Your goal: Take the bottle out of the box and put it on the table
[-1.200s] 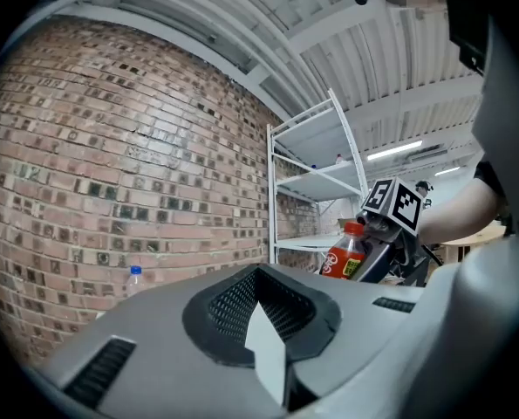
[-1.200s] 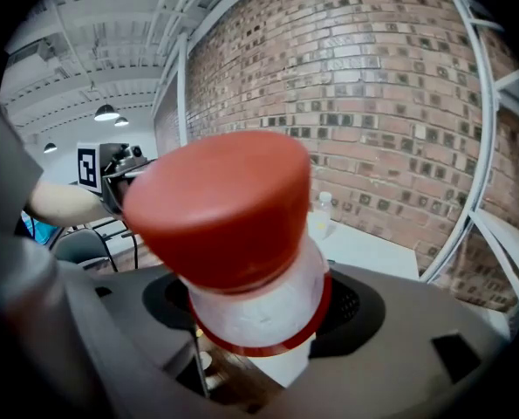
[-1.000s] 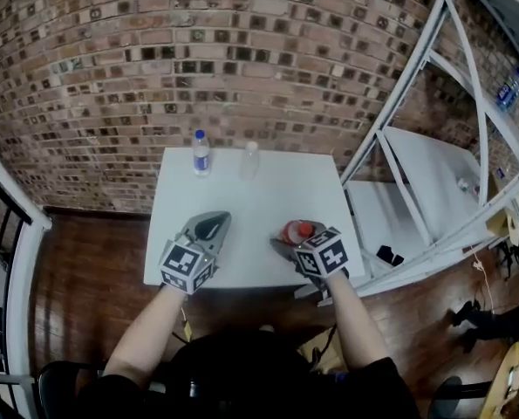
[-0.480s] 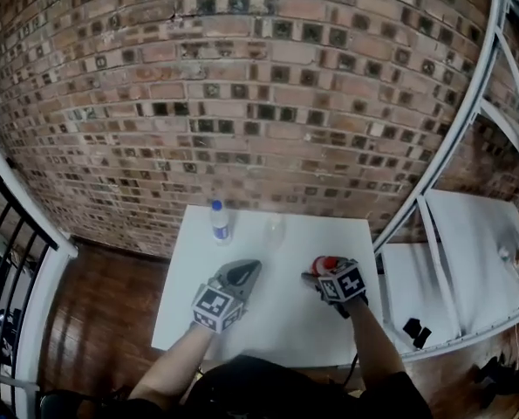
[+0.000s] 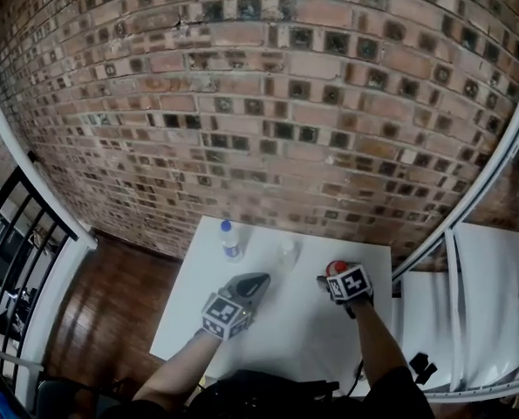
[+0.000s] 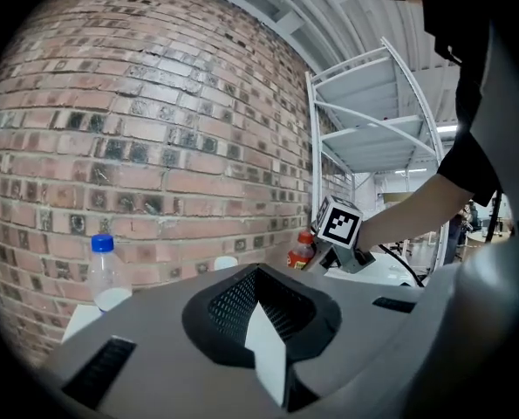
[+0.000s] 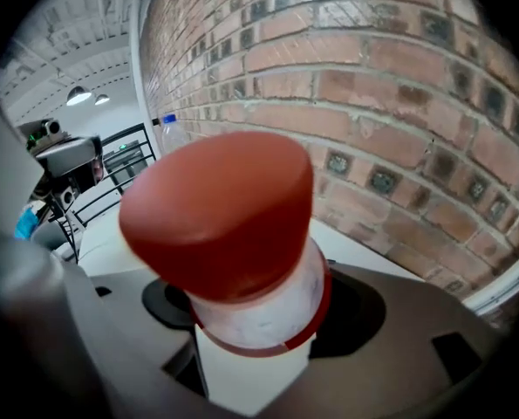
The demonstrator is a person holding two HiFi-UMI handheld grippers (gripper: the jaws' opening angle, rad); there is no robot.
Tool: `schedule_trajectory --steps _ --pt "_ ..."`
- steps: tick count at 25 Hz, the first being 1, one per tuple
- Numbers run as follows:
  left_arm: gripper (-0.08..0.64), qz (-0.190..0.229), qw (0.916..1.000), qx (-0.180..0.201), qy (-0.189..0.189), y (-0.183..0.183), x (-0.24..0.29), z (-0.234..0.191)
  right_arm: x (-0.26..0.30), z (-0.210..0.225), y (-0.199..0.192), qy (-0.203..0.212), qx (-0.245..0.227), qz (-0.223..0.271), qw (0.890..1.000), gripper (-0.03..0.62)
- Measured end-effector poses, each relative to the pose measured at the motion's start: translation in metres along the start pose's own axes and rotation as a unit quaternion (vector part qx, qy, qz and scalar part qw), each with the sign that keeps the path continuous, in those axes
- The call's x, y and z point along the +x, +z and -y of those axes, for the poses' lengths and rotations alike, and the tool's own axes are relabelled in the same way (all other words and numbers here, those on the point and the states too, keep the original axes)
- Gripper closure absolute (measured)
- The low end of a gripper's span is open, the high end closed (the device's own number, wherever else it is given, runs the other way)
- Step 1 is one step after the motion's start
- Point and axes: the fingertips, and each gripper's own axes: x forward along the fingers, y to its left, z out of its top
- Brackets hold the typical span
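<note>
A bottle with a red cap (image 5: 336,268) is upright between the jaws of my right gripper (image 5: 339,278), which is shut on it over the right part of the white table (image 5: 316,343). In the right gripper view the red cap (image 7: 220,221) fills the middle, and the right gripper (image 7: 252,343) clamps the neck below it. My left gripper (image 5: 249,285) hovers over the table's middle with its jaws together and nothing in them; the left gripper (image 6: 263,343) points level at the wall. No box is in view.
A blue-capped water bottle (image 5: 230,240) and a clear white-capped bottle (image 5: 287,250) stand at the table's far edge by the brick wall (image 5: 259,103). A white metal shelf (image 5: 495,269) is at the right, a black railing (image 5: 15,234) at the left.
Both grippers have moved forward over the table toward the wall, the right one carrying the red-capped bottle. The head view has tilted up and shows more wall.
</note>
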Motion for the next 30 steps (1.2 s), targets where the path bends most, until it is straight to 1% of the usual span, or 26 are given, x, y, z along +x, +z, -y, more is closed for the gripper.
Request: schedule_trajectory --steps 2,4,10,11,14,16,18,21,25,30 --pt "0.558 -0.003 1.0 0.0 0.004 0.0 0.003 -0.003 0.008 0.006 -0.001 0.012 0.012 -0.01 1.0 0.247" --pt "0.558 -0.006 1.0 0.002 0.006 -0.002 0.005 -0.007 0.014 0.009 -0.002 0.013 0.014 -0.015 1.0 0.245" --pt "0.558 -0.02 0.9998 -0.003 0.008 -0.009 0.004 -0.007 0.019 0.007 -0.003 0.025 0.022 0.004 0.999 0.238" --pt "0.558 -0.02 0.9998 -0.004 0.006 -0.008 0.004 -0.005 0.018 0.007 -0.003 0.022 0.019 0.007 1.0 0.238" --pt "0.558 -0.013 0.9999 -0.005 -0.004 -0.001 0.005 -0.001 0.015 0.016 -0.001 -0.006 0.001 0.019 1.0 0.229" --pt "0.558 -0.022 0.9997 -0.004 -0.007 0.0 0.002 -0.001 0.014 0.016 0.001 -0.01 -0.001 0.03 1.0 0.194" --pt "0.558 -0.031 0.9995 -0.003 -0.004 0.0 -0.002 -0.002 0.009 0.013 0.004 -0.01 0.006 0.044 0.999 0.193" --pt "0.558 -0.007 1.0 -0.004 -0.004 0.005 -0.003 -0.003 0.005 0.016 0.0 -0.019 0.014 0.049 0.999 0.193" --pt "0.558 -0.001 0.9999 -0.002 -0.012 0.007 -0.011 -0.002 -0.006 0.017 -0.005 -0.033 0.023 0.051 0.998 0.193" --pt "0.558 0.016 0.9996 -0.006 -0.022 0.02 -0.022 0.001 -0.023 0.011 -0.013 -0.044 0.039 0.055 0.997 0.193"
